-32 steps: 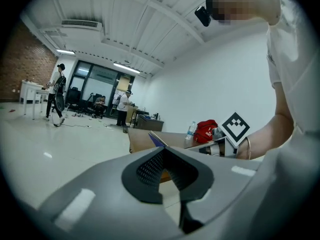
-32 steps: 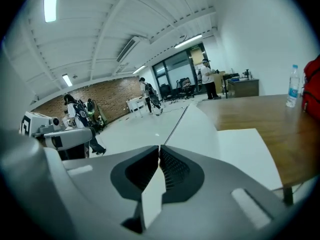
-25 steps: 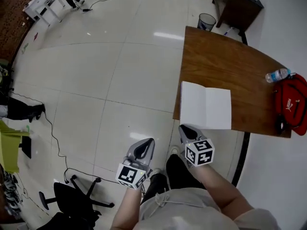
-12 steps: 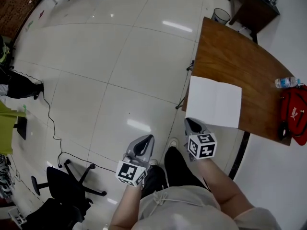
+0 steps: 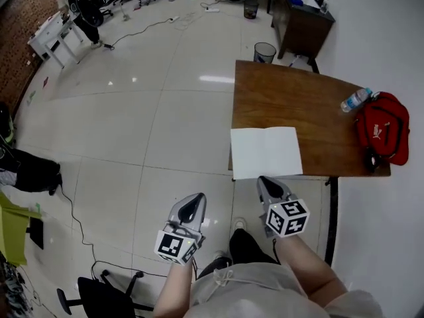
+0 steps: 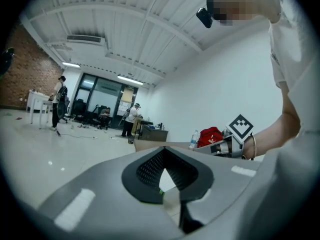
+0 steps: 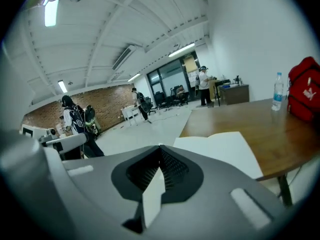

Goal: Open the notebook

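The notebook (image 5: pixel 266 152) shows plain white pages. The table (image 5: pixel 291 101) is warm brown wood. The bag (image 5: pixel 382 128) is bright red with a white logo, and the water bottle (image 5: pixel 355 99) is clear and bluish. The left gripper (image 5: pixel 199 197) and right gripper (image 5: pixel 262 180) are grey with black pads, each with a cube of black-and-white square markers. The floor (image 5: pixel 132 131) is glossy off-white tile, and the brick wall (image 5: pixel 20 52) is red-brown.

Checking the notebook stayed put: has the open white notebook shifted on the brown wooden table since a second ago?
No. The open white notebook still lies at the near left corner of the brown wooden table, as before.
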`<state>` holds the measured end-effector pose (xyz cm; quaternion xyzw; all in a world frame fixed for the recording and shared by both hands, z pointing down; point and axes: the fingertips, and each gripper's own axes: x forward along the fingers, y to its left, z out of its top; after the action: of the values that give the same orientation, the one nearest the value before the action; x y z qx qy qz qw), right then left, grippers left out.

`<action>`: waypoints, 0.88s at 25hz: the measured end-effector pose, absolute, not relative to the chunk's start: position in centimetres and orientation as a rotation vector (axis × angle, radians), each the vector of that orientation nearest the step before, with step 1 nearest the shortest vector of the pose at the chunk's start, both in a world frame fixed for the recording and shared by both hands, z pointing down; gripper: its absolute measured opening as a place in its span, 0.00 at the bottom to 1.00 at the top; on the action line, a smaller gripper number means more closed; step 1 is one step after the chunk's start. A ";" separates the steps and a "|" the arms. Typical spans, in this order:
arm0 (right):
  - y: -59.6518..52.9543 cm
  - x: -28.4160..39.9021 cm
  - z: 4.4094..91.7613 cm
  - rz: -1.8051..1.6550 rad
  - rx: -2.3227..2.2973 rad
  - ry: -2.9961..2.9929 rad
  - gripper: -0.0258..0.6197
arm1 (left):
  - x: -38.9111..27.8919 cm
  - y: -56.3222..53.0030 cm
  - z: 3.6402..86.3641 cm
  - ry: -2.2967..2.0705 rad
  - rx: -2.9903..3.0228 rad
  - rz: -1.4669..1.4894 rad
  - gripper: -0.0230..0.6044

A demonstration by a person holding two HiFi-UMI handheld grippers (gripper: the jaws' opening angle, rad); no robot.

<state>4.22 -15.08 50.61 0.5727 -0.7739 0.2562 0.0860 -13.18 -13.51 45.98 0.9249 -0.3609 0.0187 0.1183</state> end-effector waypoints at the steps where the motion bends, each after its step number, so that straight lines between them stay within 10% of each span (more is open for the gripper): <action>1: -14.4 4.9 49.5 0.715 1.741 -2.309 0.04 | -12.9 -13.3 44.9 -1.037 2.737 0.041 0.04; 22: 4.0 8.6 41.4 0.259 1.935 -2.285 0.04 | -9.5 -0.4 35.1 -0.867 3.042 -0.051 0.04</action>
<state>8.61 3.96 41.38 0.6423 -0.7586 0.0860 0.0680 -9.45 -0.42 35.07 0.9616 -0.2739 -0.0161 -0.0111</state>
